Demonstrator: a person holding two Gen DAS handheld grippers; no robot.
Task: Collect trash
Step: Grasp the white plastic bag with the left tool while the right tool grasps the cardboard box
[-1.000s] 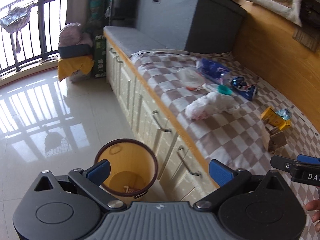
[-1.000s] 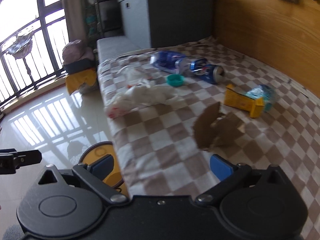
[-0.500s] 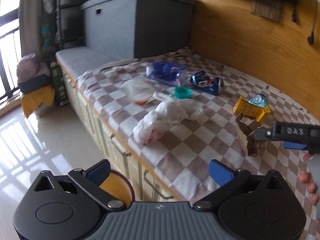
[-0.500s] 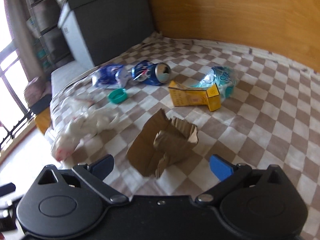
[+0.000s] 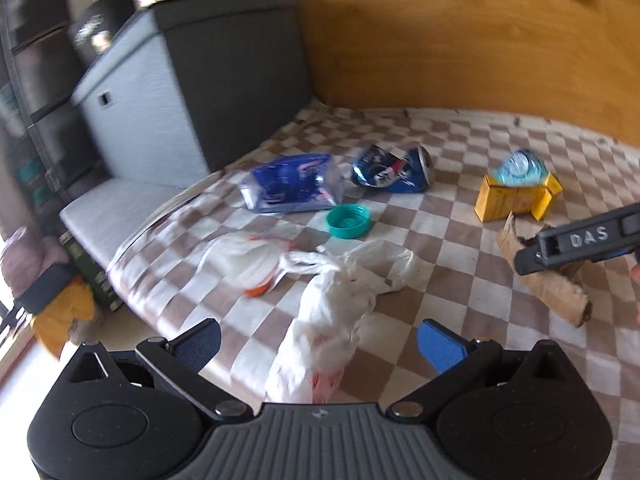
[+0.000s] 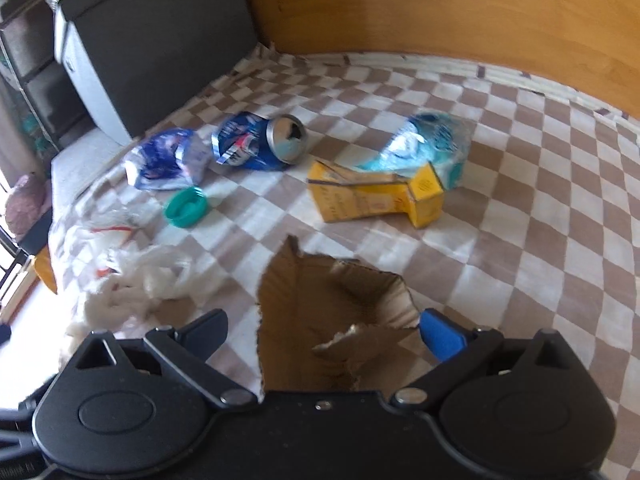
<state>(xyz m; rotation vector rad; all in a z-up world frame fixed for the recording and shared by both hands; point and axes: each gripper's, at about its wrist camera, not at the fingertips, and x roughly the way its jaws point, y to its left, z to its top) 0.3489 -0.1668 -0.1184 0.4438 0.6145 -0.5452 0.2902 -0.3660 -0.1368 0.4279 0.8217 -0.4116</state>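
Two pieces of trash sit right at a claw each. Item one: torn brown cardboard piece (image 6: 332,312), crumpled, standing on the checked bed cover (image 6: 520,240); in the right wrist view it rises at 12 o'clock directly between the spread fingers of the right claw (image 6: 322,326), jaws wide apart and touching nothing, the blue pad at 3 o'clock just beside its ragged edge. In the left wrist view the same cardboard (image 5: 540,280) runs its long axis from about 10 to 4 o'clock, under the right claw's finger. Item two: white plastic bag (image 5: 324,328), bunched, long axis roughly 12 to 6 o'clock, lying between the parted fingers of the left claw (image 5: 318,340), also empty. Outward, in the right wrist view: teal bottle cap (image 6: 186,207) at 10 o'clock; yellow carton (image 6: 376,198) at 12 to 1 o'clock with a crushed clear bottle (image 6: 432,148) touching behind it; crushed blue can (image 6: 260,146) at 11 o'clock, a blue wrapper (image 6: 164,164) just beside it. Judgement: the right claw is nearer the cardboard, the left nearer the bag; closing across the cardboard's thin wall looks the likely next grasp.
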